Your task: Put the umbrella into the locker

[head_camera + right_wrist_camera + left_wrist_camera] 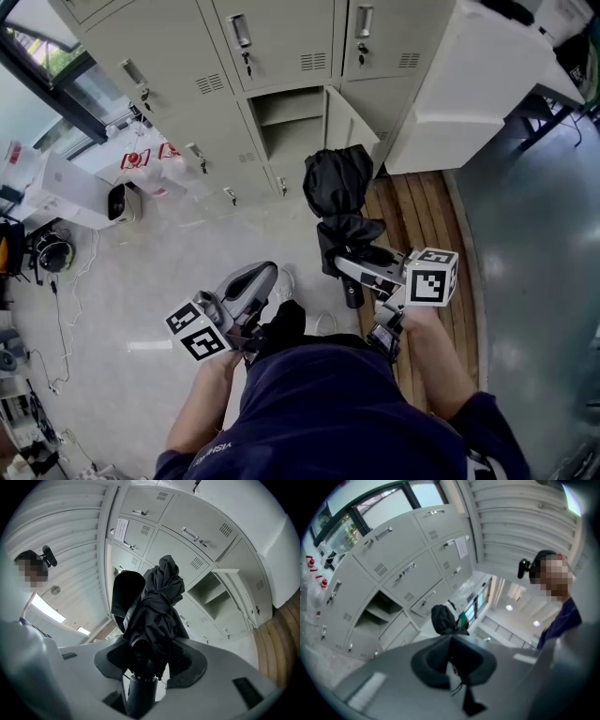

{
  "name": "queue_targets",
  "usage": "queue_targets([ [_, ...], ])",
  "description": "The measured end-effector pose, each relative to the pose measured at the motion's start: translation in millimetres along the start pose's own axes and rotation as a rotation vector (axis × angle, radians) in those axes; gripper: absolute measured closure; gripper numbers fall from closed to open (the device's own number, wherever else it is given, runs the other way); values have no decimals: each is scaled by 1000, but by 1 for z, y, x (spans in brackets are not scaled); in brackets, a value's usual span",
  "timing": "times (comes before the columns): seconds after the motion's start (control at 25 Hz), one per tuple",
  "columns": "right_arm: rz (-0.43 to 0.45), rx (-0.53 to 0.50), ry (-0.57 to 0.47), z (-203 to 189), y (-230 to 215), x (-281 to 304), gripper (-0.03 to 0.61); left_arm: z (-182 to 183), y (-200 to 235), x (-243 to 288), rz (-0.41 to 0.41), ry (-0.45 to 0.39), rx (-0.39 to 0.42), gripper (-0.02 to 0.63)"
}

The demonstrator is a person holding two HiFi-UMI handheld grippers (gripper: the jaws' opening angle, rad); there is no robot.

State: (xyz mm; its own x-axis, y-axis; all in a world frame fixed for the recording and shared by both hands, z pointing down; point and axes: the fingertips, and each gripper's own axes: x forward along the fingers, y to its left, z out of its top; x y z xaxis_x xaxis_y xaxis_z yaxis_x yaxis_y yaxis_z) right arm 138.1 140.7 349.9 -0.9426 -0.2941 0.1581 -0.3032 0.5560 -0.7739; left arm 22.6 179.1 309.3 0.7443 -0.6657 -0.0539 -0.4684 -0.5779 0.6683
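right gripper (150,660) is clamping umbrella (159,602) by its handle end, canopy leading toward open locker (292,124) | left gripper (452,660) is hanging closed, empty

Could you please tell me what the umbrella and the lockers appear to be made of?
The umbrella looks like thin black fabric, mostly matte with a slight sheen, judging by its soft crumpled folds. The lockers appear to be sheet metal in smooth pale grey paint: flat panels, stamped vent slots.
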Motion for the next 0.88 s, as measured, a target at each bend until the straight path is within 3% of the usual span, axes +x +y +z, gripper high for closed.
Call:
queue_targets([
  [0.44,-145,95,44,49,-96,116,391,65,126,10,-2,12,-55,614],
  [0.68,-224,123,67,77,-160,189,391,92,203,21,-16,90,-66,614],
  [0.88,-278,166,53,90,-215,227,391,87,238,32,-47,157,-108,614],
])
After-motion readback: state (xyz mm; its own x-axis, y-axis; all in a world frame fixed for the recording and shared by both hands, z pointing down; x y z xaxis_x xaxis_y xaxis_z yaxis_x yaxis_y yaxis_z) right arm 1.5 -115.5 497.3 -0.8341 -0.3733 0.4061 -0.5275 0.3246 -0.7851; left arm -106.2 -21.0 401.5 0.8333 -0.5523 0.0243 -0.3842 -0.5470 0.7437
